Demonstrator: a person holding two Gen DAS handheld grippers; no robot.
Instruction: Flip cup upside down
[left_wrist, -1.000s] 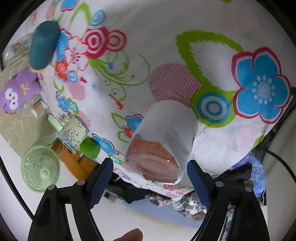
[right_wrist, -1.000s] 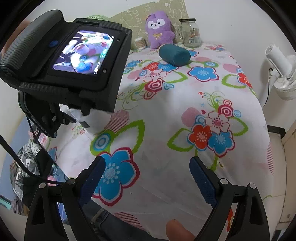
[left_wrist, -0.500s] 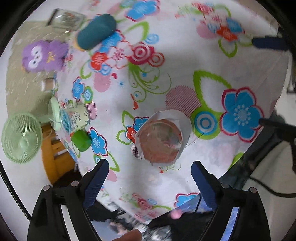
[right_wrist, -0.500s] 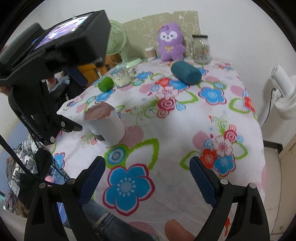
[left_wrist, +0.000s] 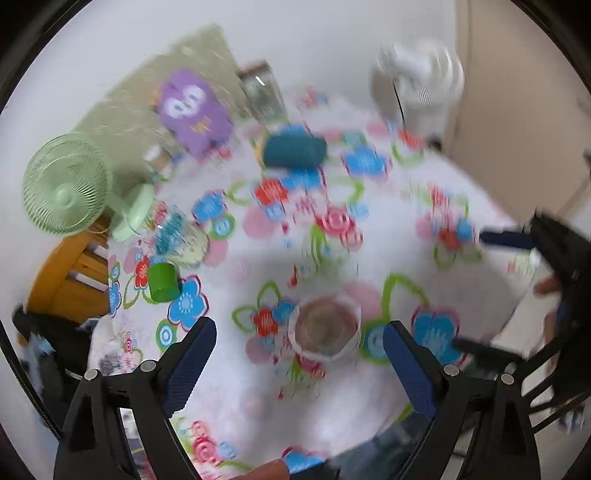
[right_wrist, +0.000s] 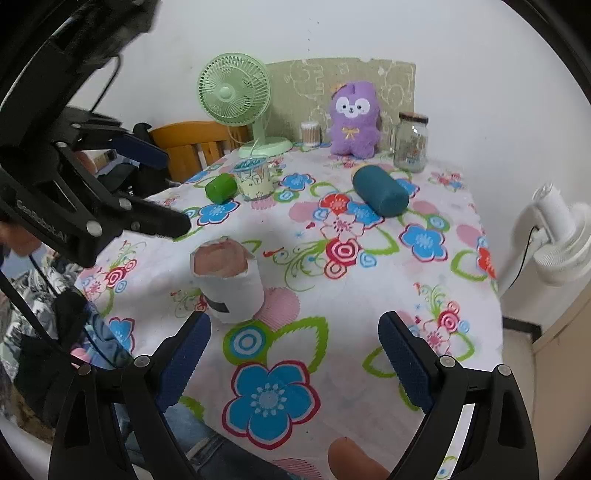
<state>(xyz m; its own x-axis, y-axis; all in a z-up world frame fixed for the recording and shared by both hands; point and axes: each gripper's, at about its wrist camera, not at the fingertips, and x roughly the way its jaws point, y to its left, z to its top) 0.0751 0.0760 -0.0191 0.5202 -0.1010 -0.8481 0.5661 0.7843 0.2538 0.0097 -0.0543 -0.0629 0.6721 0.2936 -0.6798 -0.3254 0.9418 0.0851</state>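
Your white paper-wrapped cup (right_wrist: 228, 280) stands with its pinkish flat bottom up on the flowery worktop (right_wrist: 369, 302), so the flip looks done, and your left claw (left_wrist: 299, 354) and right claw (right_wrist: 293, 356) are both released, holding nothing.

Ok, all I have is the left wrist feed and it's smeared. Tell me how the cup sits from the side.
Observer: The cup stands on end on the floral cloth, pinkish end up, with nothing touching it.
Operator: Give me the left hand-held gripper's position.
Observer: The left hand-held gripper hangs above and to the left of the cup, fingers apart, empty.
Operator: Now the right one.
Observer: The right hand-held gripper is open; the cup stands ahead of its left finger, not between the fingers.
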